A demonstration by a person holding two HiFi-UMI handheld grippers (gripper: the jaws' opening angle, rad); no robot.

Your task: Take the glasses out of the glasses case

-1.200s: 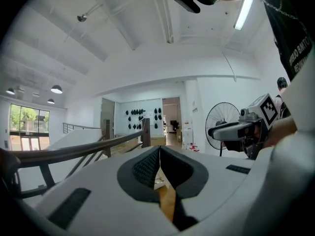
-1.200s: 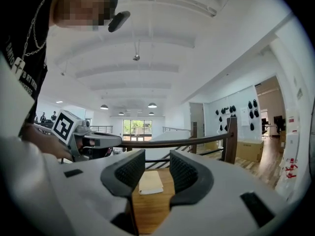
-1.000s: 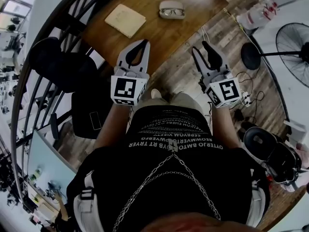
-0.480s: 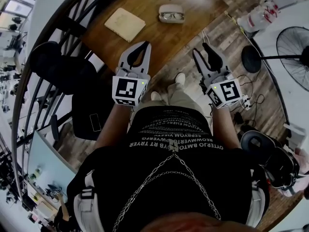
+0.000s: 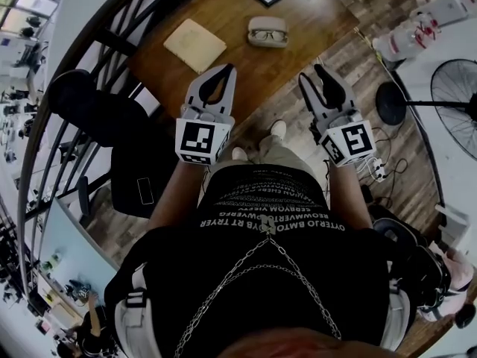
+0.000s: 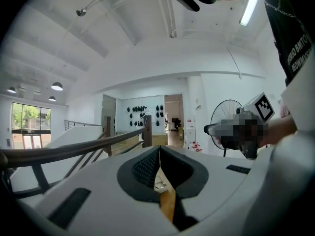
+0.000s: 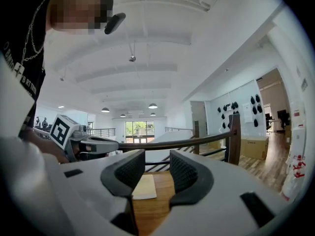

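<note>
A tan pad [image 5: 194, 45] lies on the wooden tabletop [image 5: 246, 62]. The left claw [image 5: 225, 71] hovers over its near edge, closed and empty. Beyond, the open case [image 5: 267, 22] holds the glasses [image 5: 268, 36]. The right claw [image 5: 310, 73] is held open, empty.

- Head view: from above the person's chest, steeply down on the left tool [image 5: 226, 69], the right tool [image 5: 311, 73] and the farther desk [image 5: 298, 21].
- Left tool view: close along its own jaws, level across the room, with the right tool at its right.
- Right tool view: equally close and level; it shares the desk's beige pad [image 7: 142, 187] with the head view.
</note>
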